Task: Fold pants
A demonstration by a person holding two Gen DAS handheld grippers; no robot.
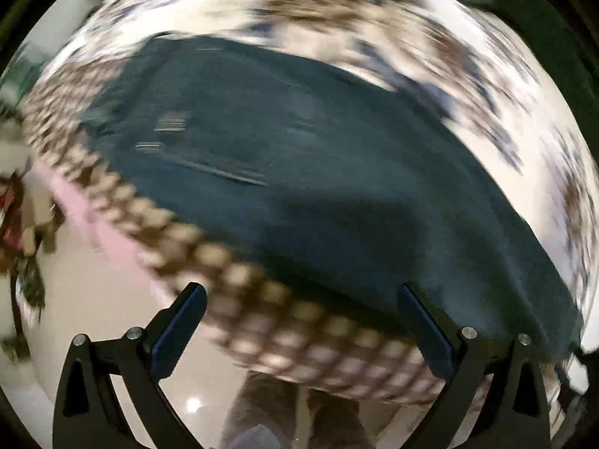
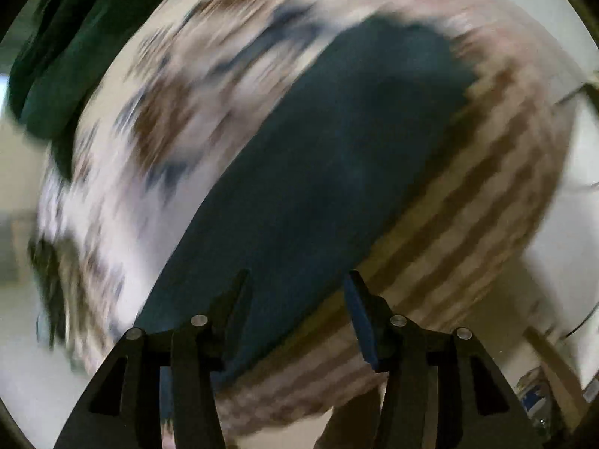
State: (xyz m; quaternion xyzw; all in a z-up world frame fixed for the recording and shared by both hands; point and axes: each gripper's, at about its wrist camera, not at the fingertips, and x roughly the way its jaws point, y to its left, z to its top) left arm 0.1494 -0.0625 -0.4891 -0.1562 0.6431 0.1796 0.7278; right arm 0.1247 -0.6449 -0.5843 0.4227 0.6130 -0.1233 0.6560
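Dark teal pants (image 1: 299, 172) lie flat on a patterned cloth-covered table (image 1: 337, 7); both views are motion-blurred. My left gripper (image 1: 303, 299) is open and empty, above the table's near edge, with the pants' near edge just past its right finger (image 1: 423, 321). In the right wrist view the pants (image 2: 337, 172) stretch from the fingers up and to the right. My right gripper (image 2: 297, 292) is open and empty, just above the pants' near end.
A checkered brown-and-cream border (image 1: 232, 284) runs along the table's edge, also in the right wrist view (image 2: 468, 232). Another dark green garment (image 2: 67, 56) lies at the far left of the table. Pale floor (image 1: 97, 299) lies below, with clutter at the left.
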